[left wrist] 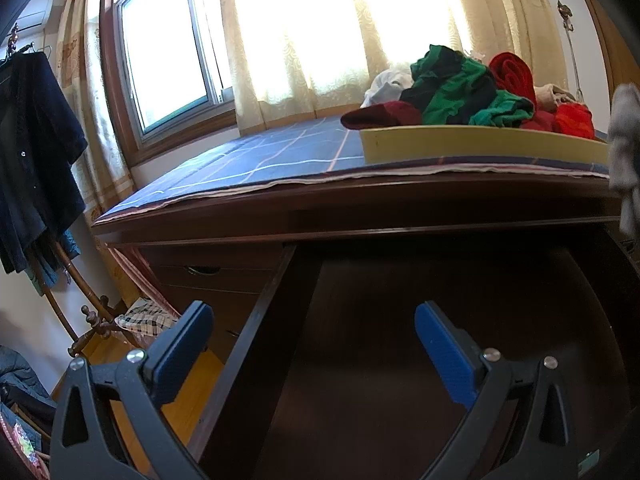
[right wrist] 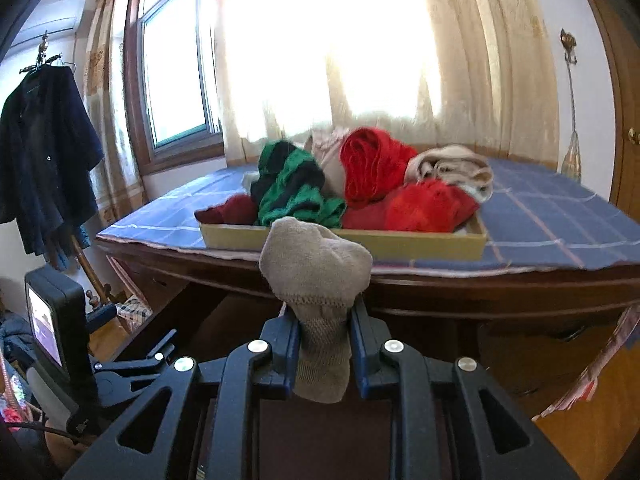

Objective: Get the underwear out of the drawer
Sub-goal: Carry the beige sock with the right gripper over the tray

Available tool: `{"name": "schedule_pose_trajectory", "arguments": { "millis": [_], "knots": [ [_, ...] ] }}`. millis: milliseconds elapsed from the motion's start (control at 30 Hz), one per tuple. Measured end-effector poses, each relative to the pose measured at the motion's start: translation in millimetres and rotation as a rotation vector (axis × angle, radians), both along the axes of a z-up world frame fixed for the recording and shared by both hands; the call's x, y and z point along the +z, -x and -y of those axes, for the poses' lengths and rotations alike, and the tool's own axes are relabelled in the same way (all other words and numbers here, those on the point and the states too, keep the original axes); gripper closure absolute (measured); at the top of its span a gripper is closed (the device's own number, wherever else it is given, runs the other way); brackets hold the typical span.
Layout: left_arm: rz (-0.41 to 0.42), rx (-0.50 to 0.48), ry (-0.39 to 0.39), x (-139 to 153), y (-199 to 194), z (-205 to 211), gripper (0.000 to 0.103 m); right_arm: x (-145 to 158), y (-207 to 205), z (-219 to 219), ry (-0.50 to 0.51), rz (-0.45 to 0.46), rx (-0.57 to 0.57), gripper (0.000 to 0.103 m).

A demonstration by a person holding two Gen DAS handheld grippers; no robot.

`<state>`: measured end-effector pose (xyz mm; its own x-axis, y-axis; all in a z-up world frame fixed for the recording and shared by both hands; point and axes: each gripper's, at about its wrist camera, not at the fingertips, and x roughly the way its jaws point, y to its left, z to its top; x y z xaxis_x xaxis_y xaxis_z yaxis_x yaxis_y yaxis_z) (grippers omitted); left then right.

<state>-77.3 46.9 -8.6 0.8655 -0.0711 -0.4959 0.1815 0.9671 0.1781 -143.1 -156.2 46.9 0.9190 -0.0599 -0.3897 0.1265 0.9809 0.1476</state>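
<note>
Between the two blue pads of the right gripper (right wrist: pixel 325 354) stands one beige knitted sock-like garment (right wrist: pixel 316 280), pinched at its ribbed lower part by jaws drawn close on it; its long axis runs nearly upright, the rounded bulkier end pointing up and leaning a little toward the window, the cut end hanging just below the pads; it is held in the air in front of the counter's edge, above the open dark wooden drawer (left wrist: pixel 440 340), and shows in the left wrist view only as a grey blur at the right border. One left gripper (left wrist: pixel 314 354) hangs over that drawer with its jaws spread wide and nothing between them; the left side wall of the drawer passes between its two pads; I cannot tell what the drawer's dark inside holds. On the dark wooden counter (right wrist: pixel 500 280) lies one blue checked cloth (right wrist: pixel 560 216); on the cloth sits one shallow yellow cardboard tray (right wrist: pixel 400 242) heaped with clothing: one green-and-black striped piece (right wrist: pixel 296 188), two bright red pieces, one dark red piece at the tray's left end, and pale beige ones behind. One dark navy jacket (right wrist: pixel 44 152) hangs at the left.
</note>
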Motion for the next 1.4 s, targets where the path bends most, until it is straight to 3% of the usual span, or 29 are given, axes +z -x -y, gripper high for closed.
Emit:
{"name": "schedule_pose_trajectory", "arguments": {
  "millis": [600, 1067, 1300, 1400],
  "knots": [
    [0.002, -0.004, 0.001, -0.2, 0.7, -0.3, 0.0, 52.7, -12.3, 7.1, 0.101, 0.085, 0.002, 0.079],
    [0.002, -0.004, 0.001, 1.5, 0.9, -1.1, 0.0, 108.3, -50.5, 31.5, 0.174, 0.119, -0.025, 0.079],
    [0.001, -0.013, 0.007, 3.1, -0.4, -2.4, 0.0, 104.0, -73.2, 8.0, 0.25, 0.073, -0.006, 0.079],
    [0.004, -0.016, 0.009, 3.4, -0.4, -3.4, 0.0, 102.2, -81.7, 16.7, 0.233, 0.05, -0.017, 0.079]
  ]
}}
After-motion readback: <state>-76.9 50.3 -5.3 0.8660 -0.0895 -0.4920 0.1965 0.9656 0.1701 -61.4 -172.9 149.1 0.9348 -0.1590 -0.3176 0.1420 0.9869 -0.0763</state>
